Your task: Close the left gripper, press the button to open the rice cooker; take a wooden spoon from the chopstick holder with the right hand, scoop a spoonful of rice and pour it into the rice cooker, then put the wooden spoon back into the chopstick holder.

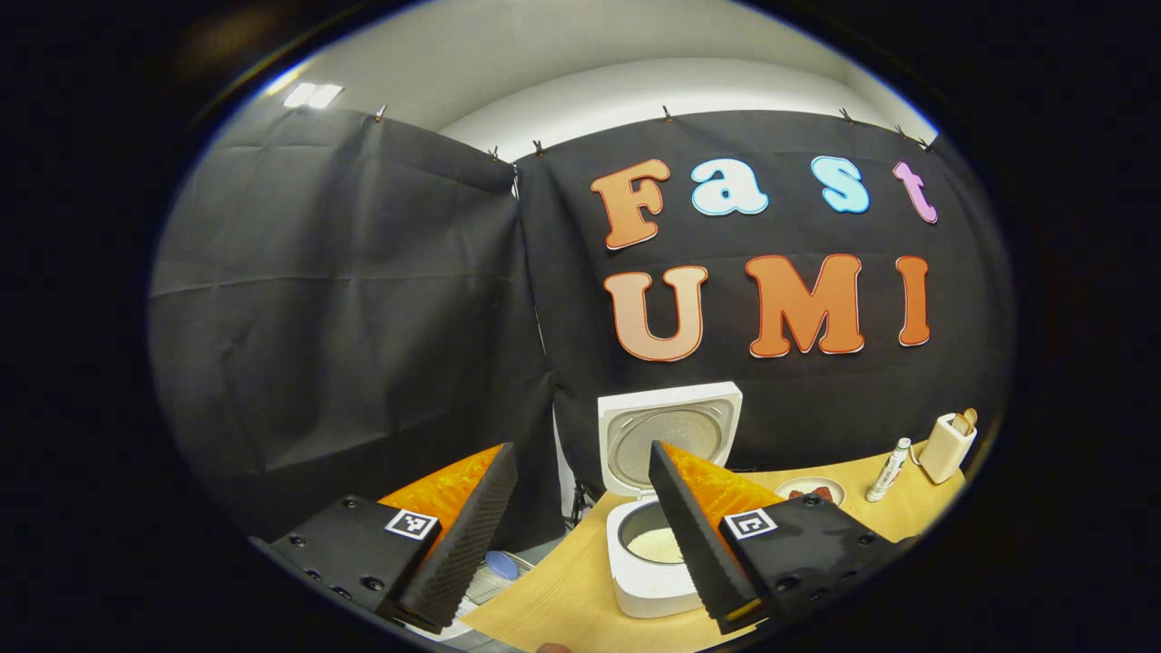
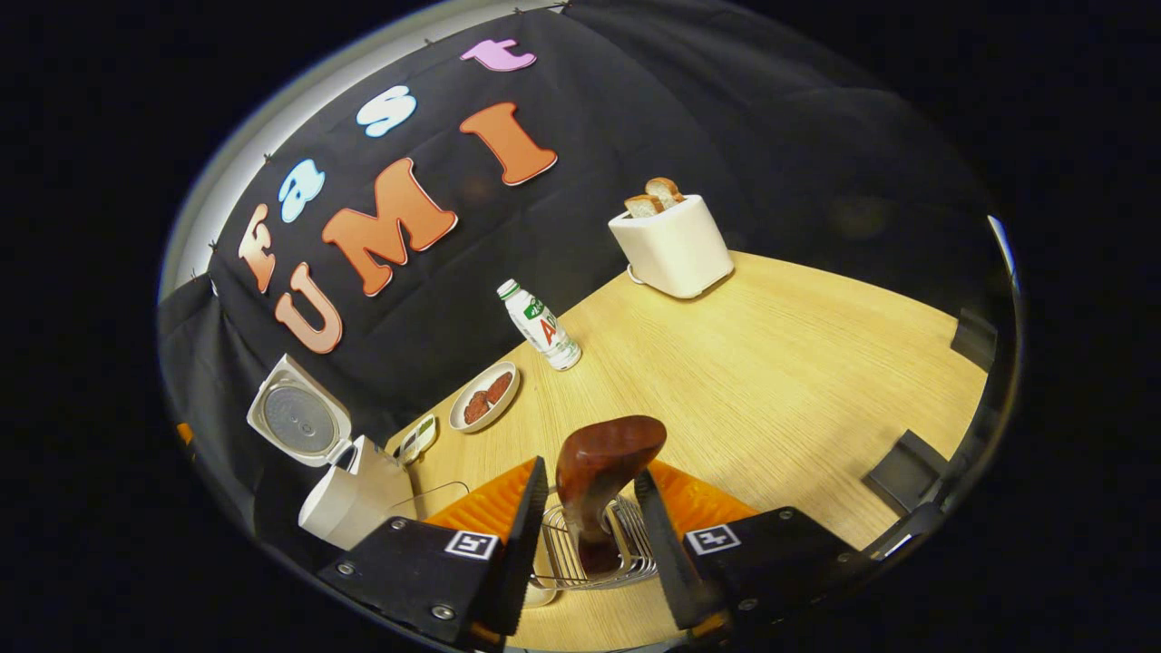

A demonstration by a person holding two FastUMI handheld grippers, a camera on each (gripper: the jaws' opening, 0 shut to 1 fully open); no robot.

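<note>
The white rice cooker (image 1: 646, 580) stands open at the table's left end, its lid (image 1: 671, 433) upright and pale rice in the pot. My left gripper (image 1: 580, 449) hangs open in front of it, nothing between its fingers. In the right gripper view the cooker (image 2: 349, 503) sits at the lower left. A dark wooden spoon (image 2: 608, 453) stands bowl-up in the wire chopstick holder (image 2: 562, 553). My right gripper (image 2: 590, 472) is open with a finger on each side of the spoon, and a gap shows on the left side.
On the wooden table (image 2: 771, 381) stand a white toaster (image 2: 673, 245) with bread slices, a small bottle (image 2: 541, 326) and a plate (image 2: 485, 396) with reddish-brown pieces. In the left gripper view they line the right side: toaster (image 1: 946, 447), bottle (image 1: 887, 470), plate (image 1: 810, 492).
</note>
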